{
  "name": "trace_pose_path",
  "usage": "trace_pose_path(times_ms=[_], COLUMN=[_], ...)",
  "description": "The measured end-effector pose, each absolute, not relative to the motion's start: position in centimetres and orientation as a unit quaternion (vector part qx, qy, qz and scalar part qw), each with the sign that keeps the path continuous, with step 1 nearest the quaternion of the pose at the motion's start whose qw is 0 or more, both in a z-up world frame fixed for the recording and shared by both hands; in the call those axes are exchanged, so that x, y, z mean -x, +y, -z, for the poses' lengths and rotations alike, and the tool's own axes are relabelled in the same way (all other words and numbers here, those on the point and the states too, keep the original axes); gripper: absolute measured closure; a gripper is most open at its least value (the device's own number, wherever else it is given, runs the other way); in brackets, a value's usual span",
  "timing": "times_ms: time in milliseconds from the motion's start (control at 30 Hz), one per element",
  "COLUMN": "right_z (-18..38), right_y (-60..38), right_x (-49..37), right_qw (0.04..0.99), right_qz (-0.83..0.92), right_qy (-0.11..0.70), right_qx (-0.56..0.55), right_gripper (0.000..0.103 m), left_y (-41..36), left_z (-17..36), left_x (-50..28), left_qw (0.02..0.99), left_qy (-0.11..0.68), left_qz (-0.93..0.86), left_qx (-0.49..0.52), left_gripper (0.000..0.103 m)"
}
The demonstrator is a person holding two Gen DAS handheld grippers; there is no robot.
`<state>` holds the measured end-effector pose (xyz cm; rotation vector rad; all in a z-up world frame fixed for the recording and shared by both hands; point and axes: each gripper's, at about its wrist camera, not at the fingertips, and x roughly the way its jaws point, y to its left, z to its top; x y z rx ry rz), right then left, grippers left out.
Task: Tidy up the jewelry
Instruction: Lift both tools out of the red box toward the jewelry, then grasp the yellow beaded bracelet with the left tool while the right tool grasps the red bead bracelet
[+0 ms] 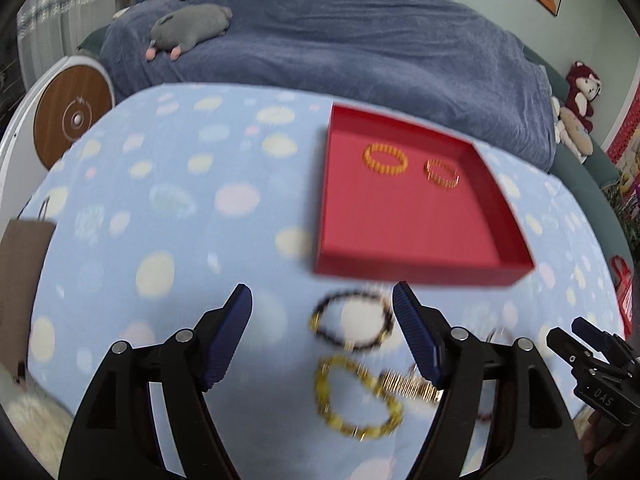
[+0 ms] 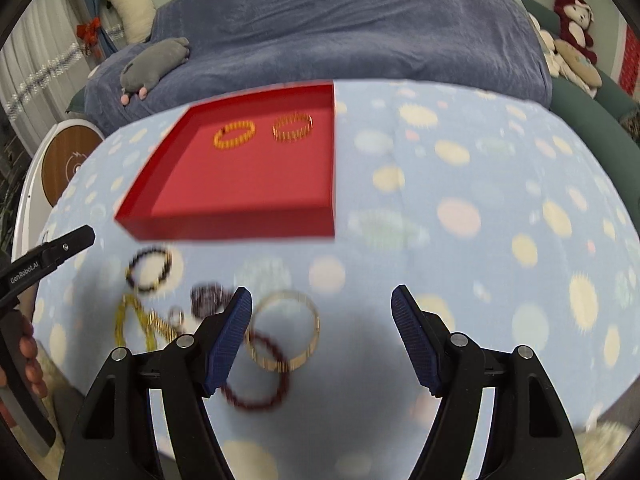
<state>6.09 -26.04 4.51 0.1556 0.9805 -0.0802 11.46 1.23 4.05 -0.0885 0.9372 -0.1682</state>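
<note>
A red tray (image 1: 416, 270) (image 2: 240, 226) sits on the dotted blue tablecloth and holds two gold bracelets (image 1: 385, 159) (image 1: 442, 173) (image 2: 234, 134) (image 2: 292, 127). In front of it lie loose pieces: a black bead bracelet (image 1: 352, 324) (image 2: 149, 269), a yellow bead bracelet (image 1: 356, 396) (image 2: 132, 322), a gold chain (image 1: 408, 386), a gold bangle (image 2: 286, 330), a dark red bead bracelet (image 2: 256, 372) and a dark bead piece (image 2: 208, 298). My left gripper (image 1: 322, 336) is open over the black bracelet. My right gripper (image 2: 322, 336) is open and empty, right of the bangle.
A blue-covered sofa (image 1: 340, 40) with a grey plush toy (image 1: 188, 28) stands behind the table. A round white side table (image 1: 68, 120) is at the left. Stuffed toys (image 2: 572, 28) sit at the right. The right gripper shows in the left wrist view (image 1: 592, 364).
</note>
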Motion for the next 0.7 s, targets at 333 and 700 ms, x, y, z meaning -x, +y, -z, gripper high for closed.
trace_pose_path(times_ms=[333,700], right_z=[-1.5,0.9], right_y=[-23.0,-22.4], right_x=[-3.0,-3.9], right_qw=[0.872,0.859], right_qz=[0.036,0.042], right_qy=[0.487,0.508], right_qx=[-0.046,-0.052], right_gripper=[0.034,0.048], left_y=[0.6,0.8], left_z=[1.5,1.8], left_x=[-8.6,-8.4], left_qw=[0.869,0.873], left_qy=[0.491,0.484], left_qz=[0.068,0.052], left_qx=[0.015,0.01], left_gripper=[0.048,0.068])
